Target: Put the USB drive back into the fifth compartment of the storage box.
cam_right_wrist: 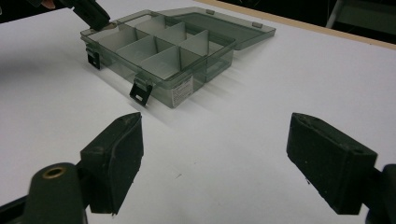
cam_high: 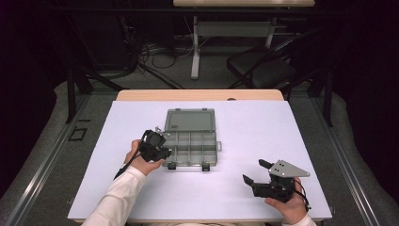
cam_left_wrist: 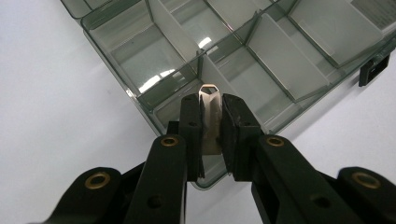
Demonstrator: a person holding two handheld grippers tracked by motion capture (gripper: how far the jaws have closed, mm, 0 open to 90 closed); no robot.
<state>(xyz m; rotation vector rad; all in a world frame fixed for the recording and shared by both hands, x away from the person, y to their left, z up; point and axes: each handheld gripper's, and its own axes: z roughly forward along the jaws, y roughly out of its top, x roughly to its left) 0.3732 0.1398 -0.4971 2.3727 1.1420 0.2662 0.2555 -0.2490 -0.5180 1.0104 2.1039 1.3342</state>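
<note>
Nearest you, your right tool [cam_high: 258, 171] rests low over the white worktop [cam_high: 244, 141] at its near right corner, jaws spread wide with nothing between them. In the right gripper view the two black pads [cam_right_wrist: 116, 158] stand far apart over bare worktop, well clear of the organiser box [cam_right_wrist: 159, 60], which lies farther off and to the left.

Farther in, your left tool [cam_high: 159, 141] sits at the left near corner of the organiser box [cam_high: 190, 148]. Its jaws are pressed together on a small metal clip [cam_left_wrist: 210, 119], a thin silvery piece held upright between the pads, its looped top end protruding just above the fingertips. The clip hangs directly over the box's corner compartment, beside the wall next to a divider.

The left gripper view resolves the clip and the grip; the high view does not, since the part is too small there and is covered by the tool and hand. The high view alone gives the whole layout: the box lies mid-worktop with its lid [cam_high: 190, 120] folded open flat on the far side, and two black latches [cam_high: 205, 166] on the near wall.

Whether the clip's lower end touches the box floor cannot be determined; the pads hide it. The right gripper view cuts the left tool [cam_right_wrist: 91, 11] off at its top edge.
</note>
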